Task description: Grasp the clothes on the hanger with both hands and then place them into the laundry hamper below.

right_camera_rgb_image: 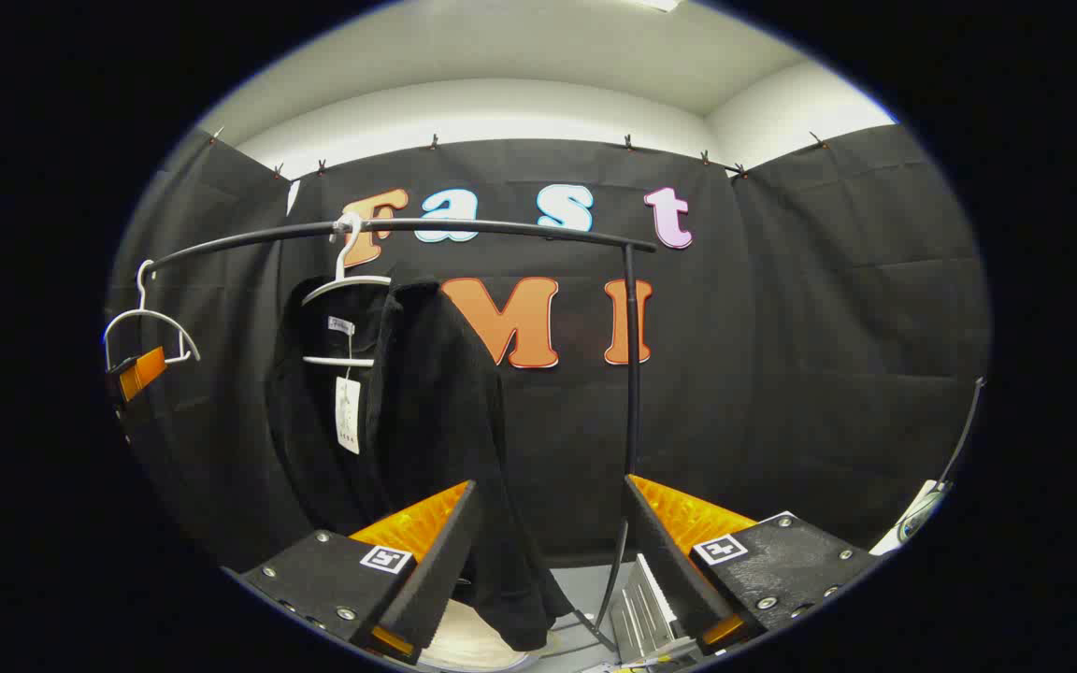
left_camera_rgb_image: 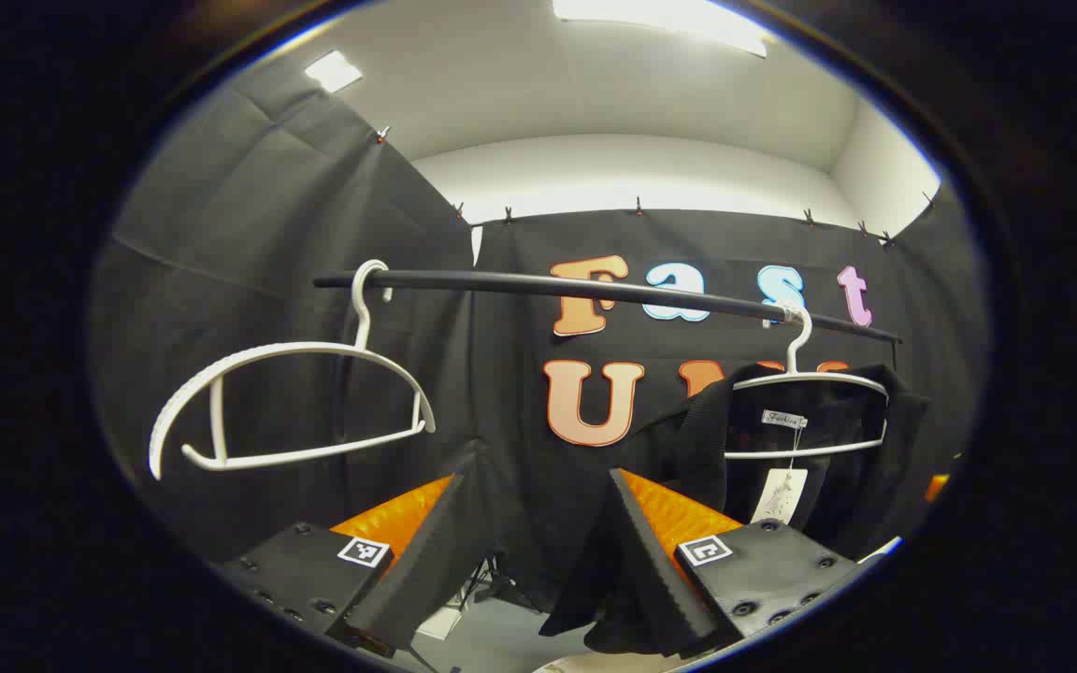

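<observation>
Black cloth walls the booth behind a dark metal rail [left_camera_rgb_image: 595,290]. From left to right along it hang a bare white plastic hanger [left_camera_rgb_image: 286,402], then a black garment [right_camera_rgb_image: 426,439] on a second white hanger [right_camera_rgb_image: 344,280]. Left gripper [left_camera_rgb_image: 538,533] and right gripper [right_camera_rgb_image: 548,533] gape wide, holding nothing.

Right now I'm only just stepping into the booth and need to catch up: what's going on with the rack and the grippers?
A person holds two grippers up toward a rail. A black garment hangs there on a white hanger; an empty hanger hangs further along. The left gripper and the right gripper are both open and hold nothing, short of the garment. It is not yet grasped. A pale rim, perhaps the hamper, shows below it.
</observation>
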`<state>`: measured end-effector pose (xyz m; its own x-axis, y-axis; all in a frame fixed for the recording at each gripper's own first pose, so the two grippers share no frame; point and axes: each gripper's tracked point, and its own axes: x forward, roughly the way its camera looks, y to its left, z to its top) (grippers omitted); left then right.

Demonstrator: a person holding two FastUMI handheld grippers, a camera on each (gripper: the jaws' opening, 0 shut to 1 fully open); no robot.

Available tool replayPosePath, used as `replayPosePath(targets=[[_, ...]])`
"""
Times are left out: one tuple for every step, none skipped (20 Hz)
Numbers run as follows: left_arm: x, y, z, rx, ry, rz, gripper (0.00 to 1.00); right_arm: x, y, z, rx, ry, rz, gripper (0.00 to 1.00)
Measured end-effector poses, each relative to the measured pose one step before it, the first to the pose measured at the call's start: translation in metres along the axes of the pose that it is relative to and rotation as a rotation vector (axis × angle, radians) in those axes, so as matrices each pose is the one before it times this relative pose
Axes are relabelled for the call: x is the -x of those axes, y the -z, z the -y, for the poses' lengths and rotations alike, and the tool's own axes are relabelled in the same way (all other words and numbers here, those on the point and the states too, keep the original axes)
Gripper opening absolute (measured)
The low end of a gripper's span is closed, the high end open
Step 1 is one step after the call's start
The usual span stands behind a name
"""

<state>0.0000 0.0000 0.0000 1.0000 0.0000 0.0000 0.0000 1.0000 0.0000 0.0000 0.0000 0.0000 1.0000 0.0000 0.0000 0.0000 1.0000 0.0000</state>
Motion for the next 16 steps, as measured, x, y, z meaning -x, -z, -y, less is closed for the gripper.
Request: replayPosePath(targets=[[-0.00372,0.00229,-0.00069,0.00741,0.01430,-0.01688,0.93,-0.00167,0.00065,-0.00260,-0.00574,0.01428,-0.01037,0.94],[-0.00268,0.00243,-0.00234,0.01627,0.01166,-0.01001,0.93,0.00068,-0.00021,-0.00858,-0.00533,-0.00107,0.00369,0.94],[-0.00584,0.00259,-0.00259,0.01427,0.00951,-0.00422,0.93,-0.00094,-0.00287,-0.00607,0.00129,0.00246,0.01097,0.94],[-0.00427,0.00348,-0.00542,0.00730,-0.00245,-0.01291,0.93,-0.00114,-0.00066,-0.00291,0.00259,0.00518,0.00341,0.94],[-0.00270,0.00612,-0.00494,0.00082,0.00624,-0.02040,0.93,-0.00037,0.00342,-0.00427,-0.00160,0.00436,-0.00529,0.94],[-0.00170,0.00152,-0.00436,0.00073,0.00824,-0.01141,0.93,-0.00121,0.00553,-0.00538,-0.00795,-0.00239,-0.01567,0.94],[-0.00128,-0.00082,-0.00709,0.00462,0.00355,0.00077,0.96,0.00165,0.00396,-0.00856,-0.01349,-0.00568,-0.00509,0.94],[-0.00034,-0.00251,-0.00625,0.00579,0.00540,0.00463,0.93,0.00207,-0.00202,-0.00607,-0.01215,0.00477,0.00708,0.98],[0.00057,0.00042,-0.00576,0.00429,0.00619,-0.00446,0.96,0.00157,-0.00119,-0.00440,-0.00785,0.01086,0.00892,0.96],[-0.00038,0.00158,-0.00299,0.00200,0.00904,-0.00786,0.93,0.00268,0.00317,-0.00439,-0.00640,0.00630,0.00360,0.94],[-0.00060,0.00158,-0.00300,0.00264,0.00574,-0.00428,0.93,0.00152,0.00140,-0.00641,-0.00686,-0.00164,0.00125,0.94],[0.00013,0.00057,-0.00246,0.00357,0.00338,-0.00196,0.93,0.00002,0.00233,-0.00745,-0.00496,-0.00663,-0.00279,0.94],[-0.00007,0.00189,-0.00089,0.00437,0.00792,-0.00132,0.96,-0.00115,0.00241,-0.00488,0.00015,-0.00693,-0.00448,0.94],[-0.00011,0.00219,-0.00031,0.00372,0.00587,-0.00327,0.96,-0.00067,-0.00012,-0.00293,0.00295,-0.00152,0.00116,0.94],[0.00072,0.00236,-0.00099,0.00278,0.00447,-0.00528,0.93,-0.00067,-0.00339,-0.00156,0.00274,0.00117,0.00525,0.94],[-0.00049,0.00144,0.00040,0.00117,0.00594,-0.00486,0.96,0.00025,-0.00397,-0.00138,0.00388,-0.00030,0.00375,0.94]])
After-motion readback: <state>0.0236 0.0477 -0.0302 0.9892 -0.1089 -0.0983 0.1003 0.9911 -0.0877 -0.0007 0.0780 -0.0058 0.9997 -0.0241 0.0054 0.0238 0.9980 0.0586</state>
